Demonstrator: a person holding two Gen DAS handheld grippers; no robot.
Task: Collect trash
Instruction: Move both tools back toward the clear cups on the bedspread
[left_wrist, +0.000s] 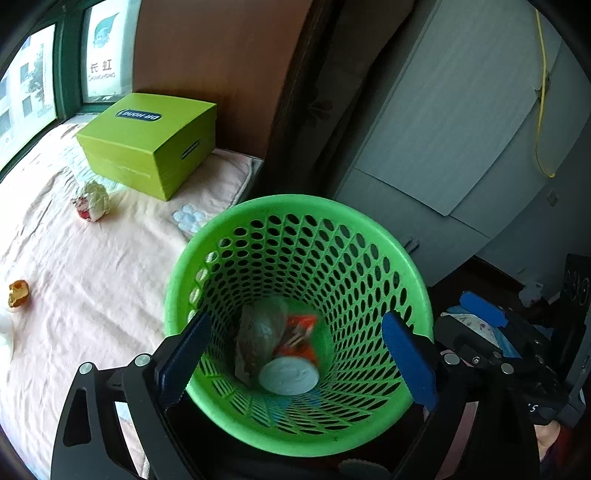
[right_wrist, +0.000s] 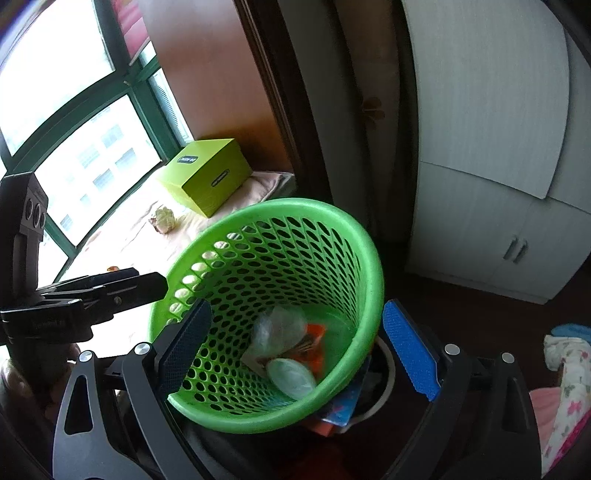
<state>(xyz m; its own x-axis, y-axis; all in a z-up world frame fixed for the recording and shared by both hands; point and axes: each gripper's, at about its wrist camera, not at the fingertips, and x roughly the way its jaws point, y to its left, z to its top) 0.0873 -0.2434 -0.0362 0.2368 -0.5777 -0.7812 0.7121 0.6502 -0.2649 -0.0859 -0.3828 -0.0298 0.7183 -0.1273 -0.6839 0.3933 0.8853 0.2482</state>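
I have both grippers poised over the green perforated plastic basket (left_wrist: 299, 325), which sits just beside the pink-sheeted bed (left_wrist: 96, 266). My left gripper (left_wrist: 295, 354) has its jaws spread wide with nothing between the pads; under them, at the bottom of the basket, lie a round white lid (left_wrist: 289, 376), a crumpled clear plastic bag (left_wrist: 260, 328) and an orange snack wrapper (left_wrist: 301, 334). My right gripper (right_wrist: 295, 350) is likewise released and empty, pointing into the same basket.

I judge a drop has just finished and the collecting is partway done. Still on the bed are a crumpled red-and-white wrapper (left_wrist: 91, 201), a small orange-brown scrap (left_wrist: 18, 293) and a pale blue blister sheet (left_wrist: 189, 218) near the lime-green cardboard box (left_wrist: 147, 144). Next I'd swing the left gripper over the bed, settle open jaws around the crumpled wrapper, and pinch without snagging the sheet.
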